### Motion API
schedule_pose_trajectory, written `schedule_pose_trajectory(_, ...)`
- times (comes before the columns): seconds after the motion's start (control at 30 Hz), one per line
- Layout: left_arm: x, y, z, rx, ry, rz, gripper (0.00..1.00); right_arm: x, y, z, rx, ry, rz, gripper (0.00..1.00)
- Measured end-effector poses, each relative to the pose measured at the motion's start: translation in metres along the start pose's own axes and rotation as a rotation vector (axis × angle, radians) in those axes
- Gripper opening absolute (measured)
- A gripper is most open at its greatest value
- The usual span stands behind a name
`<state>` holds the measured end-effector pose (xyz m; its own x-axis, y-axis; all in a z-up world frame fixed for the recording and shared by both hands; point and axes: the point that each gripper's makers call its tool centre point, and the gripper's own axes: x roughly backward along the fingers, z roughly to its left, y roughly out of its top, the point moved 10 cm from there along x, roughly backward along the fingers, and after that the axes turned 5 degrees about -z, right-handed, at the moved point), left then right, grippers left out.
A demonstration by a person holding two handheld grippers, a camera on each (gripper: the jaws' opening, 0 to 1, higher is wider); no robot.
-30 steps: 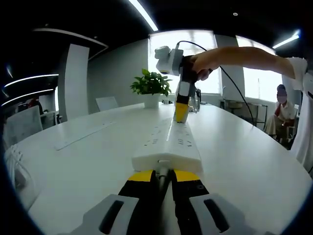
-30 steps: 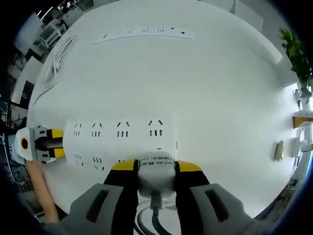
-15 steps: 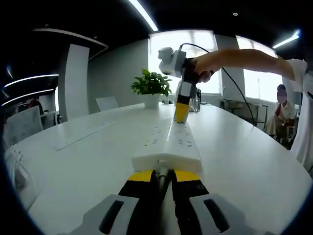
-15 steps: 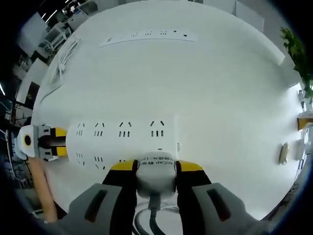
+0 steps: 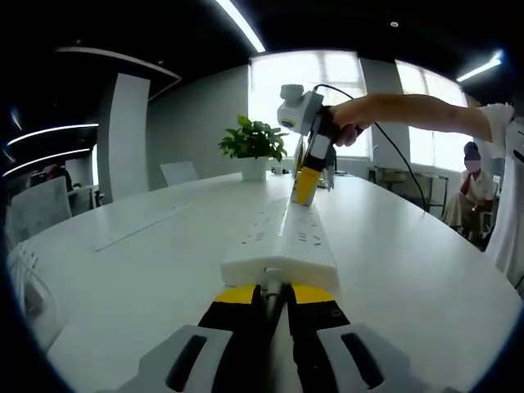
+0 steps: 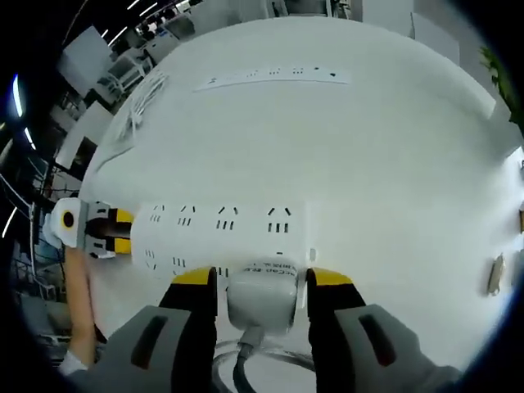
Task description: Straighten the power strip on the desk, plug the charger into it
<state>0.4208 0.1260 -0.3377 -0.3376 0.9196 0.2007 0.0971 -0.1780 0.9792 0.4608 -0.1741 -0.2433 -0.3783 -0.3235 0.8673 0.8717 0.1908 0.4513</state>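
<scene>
A white power strip (image 5: 282, 241) lies straight on the white table (image 5: 147, 270), running away from me. My left gripper (image 5: 274, 293) is shut on the power strip's cord at the strip's near end. At the far end a hand holds my right gripper (image 5: 304, 187) tilted over the strip. In the right gripper view the strip (image 6: 213, 233) lies crosswise, with the left gripper (image 6: 115, 232) at its left end. A white charger (image 6: 260, 291) sits against the strip's near edge between the jaws of my right gripper (image 6: 262, 280). They stand open, with a thin gap on each side of the charger.
A potted plant (image 5: 254, 141) stands at the table's far end. A flat socket panel (image 6: 274, 76) is set in the table beyond the strip. Loose white cables (image 6: 135, 94) lie by the left edge, small items (image 6: 495, 274) at the right. A person (image 5: 473, 184) sits by the windows.
The right gripper's jaws have spread off the charger, which stays at the strip. That gripper has tilted and its view shifted. The left gripper and strip have not moved.
</scene>
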Motion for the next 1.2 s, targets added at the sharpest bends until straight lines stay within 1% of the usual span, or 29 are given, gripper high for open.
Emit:
schedule_pose_trajectory(0.03, 0.000, 0.000, 0.000, 0.000, 0.000, 0.000, 0.16, 0.002, 0.007, -0.001, 0.002, 0.004, -0.026, 0.41)
schedule_pose_trajectory(0.07, 0.000, 0.000, 0.001, 0.000, 0.000, 0.000, 0.16, 0.006, 0.005, 0.003, 0.003, 0.005, -0.043, 0.41)
schedule_pose_trajectory(0.1, 0.000, 0.000, 0.001, 0.001, 0.000, 0.000, 0.16, 0.009, 0.008, 0.004, 0.005, 0.011, -0.055, 0.41)
schedule_pose_trajectory(0.13, 0.000, 0.000, 0.001, 0.001, 0.000, 0.000, 0.16, 0.012, 0.007, 0.009, 0.004, 0.015, -0.060, 0.41)
schedule_pose_trajectory(0.23, 0.000, 0.000, 0.001, 0.000, 0.002, 0.001, 0.16, 0.015, 0.006, 0.013, 0.020, 0.010, -0.063, 0.41)
schedule_pose_trajectory(0.27, 0.000, 0.000, 0.001, 0.001, 0.002, 0.001, 0.16, 0.017, 0.001, 0.016, 0.033, 0.006, -0.068, 0.41)
schedule_pose_trajectory(0.33, 0.000, 0.000, 0.001, -0.001, 0.002, 0.002, 0.16, 0.020, -0.003, 0.018, 0.046, 0.005, -0.077, 0.41)
schedule_pose_trajectory(0.37, 0.000, 0.000, 0.001, -0.002, 0.002, 0.003, 0.16, 0.020, -0.005, 0.017, 0.045, 0.007, -0.080, 0.40)
schedule_pose_trajectory(0.43, 0.000, 0.001, 0.001, -0.030, 0.002, 0.010, 0.16, 0.019, -0.009, 0.016, 0.062, 0.012, -0.062, 0.35)
schedule_pose_trajectory(0.5, 0.000, 0.001, 0.000, -0.036, 0.001, 0.016, 0.16, 0.020, -0.014, 0.016, 0.093, 0.007, -0.074, 0.35)
schedule_pose_trajectory(0.57, 0.001, 0.001, 0.000, -0.045, 0.000, 0.023, 0.17, 0.021, -0.008, 0.010, 0.082, 0.020, -0.078, 0.36)
schedule_pose_trajectory(0.63, 0.003, 0.002, 0.002, -0.030, -0.001, 0.035, 0.18, 0.022, 0.000, 0.005, 0.058, 0.036, -0.102, 0.37)
schedule_pose_trajectory(0.67, 0.005, 0.002, 0.002, -0.021, -0.002, 0.041, 0.19, 0.023, 0.008, 0.001, 0.048, 0.045, -0.118, 0.38)
schedule_pose_trajectory(0.7, 0.005, 0.002, 0.003, -0.018, -0.002, 0.043, 0.20, 0.025, 0.009, -0.001, 0.042, 0.056, -0.117, 0.37)
schedule_pose_trajectory(0.73, 0.006, 0.002, 0.002, -0.016, -0.001, 0.045, 0.20, 0.026, 0.010, -0.002, 0.031, 0.083, -0.114, 0.37)
schedule_pose_trajectory(0.77, 0.006, 0.003, 0.002, -0.013, -0.004, 0.046, 0.20, 0.027, 0.011, -0.004, 0.002, 0.092, -0.114, 0.37)
schedule_pose_trajectory(0.8, 0.006, 0.003, 0.001, -0.014, -0.006, 0.047, 0.20, 0.029, 0.005, -0.003, 0.003, 0.087, -0.119, 0.38)
schedule_pose_trajectory(0.87, 0.007, 0.004, 0.000, -0.009, -0.018, 0.048, 0.23, 0.032, 0.006, -0.005, 0.014, 0.075, -0.131, 0.38)
schedule_pose_trajectory(0.9, 0.007, 0.004, -0.001, -0.002, -0.028, 0.051, 0.27, 0.033, 0.008, -0.007, 0.017, 0.071, -0.136, 0.39)
schedule_pose_trajectory(0.93, 0.007, 0.004, -0.002, 0.000, -0.033, 0.058, 0.30, 0.034, 0.015, -0.011, 0.019, 0.072, -0.142, 0.39)
schedule_pose_trajectory(1.0, 0.008, 0.005, -0.003, -0.009, -0.029, 0.076, 0.31, 0.037, 0.018, -0.013, 0.009, 0.086, -0.161, 0.39)
schedule_pose_trajectory(1.03, 0.008, 0.005, -0.003, -0.016, -0.025, 0.082, 0.31, 0.038, 0.018, -0.013, 0.009, 0.091, -0.170, 0.39)
schedule_pose_trajectory(1.1, 0.009, 0.008, -0.003, -0.018, -0.019, 0.081, 0.32, 0.039, 0.009, -0.010, 0.018, 0.089, -0.175, 0.40)
schedule_pose_trajectory(1.2, 0.013, 0.012, -0.002, -0.015, -0.009, 0.069, 0.34, 0.040, 0.003, -0.009, 0.036, 0.079, -0.163, 0.40)
